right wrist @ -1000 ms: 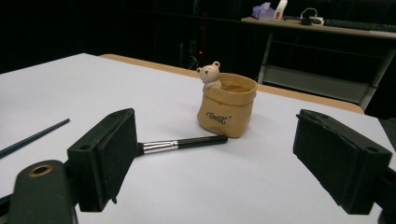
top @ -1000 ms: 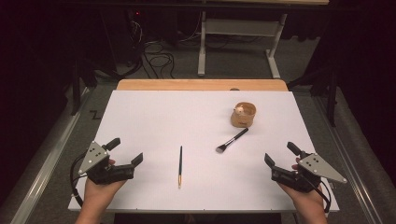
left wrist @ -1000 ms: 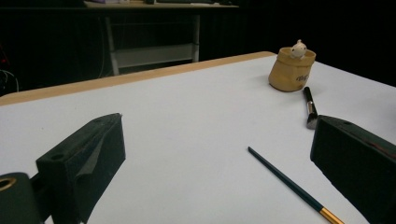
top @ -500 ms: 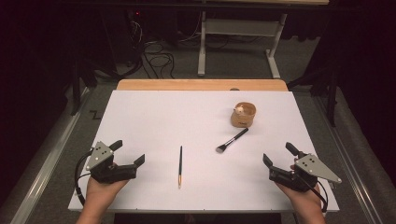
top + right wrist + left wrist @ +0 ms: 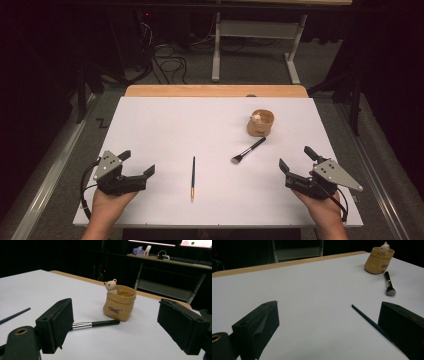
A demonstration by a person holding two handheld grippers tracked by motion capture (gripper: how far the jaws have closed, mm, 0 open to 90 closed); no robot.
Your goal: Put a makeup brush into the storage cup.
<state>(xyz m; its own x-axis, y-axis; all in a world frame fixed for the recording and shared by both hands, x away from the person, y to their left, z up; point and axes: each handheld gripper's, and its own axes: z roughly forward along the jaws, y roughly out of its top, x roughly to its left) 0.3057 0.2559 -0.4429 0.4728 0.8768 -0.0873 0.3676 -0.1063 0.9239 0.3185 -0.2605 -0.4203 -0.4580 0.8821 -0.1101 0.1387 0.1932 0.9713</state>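
A tan pot with a small bear figure (image 5: 260, 123) stands at the right back of the white tabletop (image 5: 175, 125). In front of it a black makeup brush (image 5: 248, 150) lies slantwise. A thin dark brush (image 5: 193, 177) rests near the front middle. My left gripper (image 5: 138, 162) is open at the front left, its jaws wide and empty, well left of the thin brush (image 5: 367, 318). My right gripper (image 5: 295, 157) is open at the front right and holds nothing. It faces the pot (image 5: 120, 306) and the makeup brush (image 5: 100, 323).
A wooden strip (image 5: 215, 91) runs along the table's far edge. Beyond it a metal table frame (image 5: 255, 30) stands and cables (image 5: 165, 55) lie on the dark floor. Metal rails (image 5: 55, 170) run along both sides of the table.
The right gripper has crept slightly forward and to the left. The left gripper and the things on the table have stayed in place.
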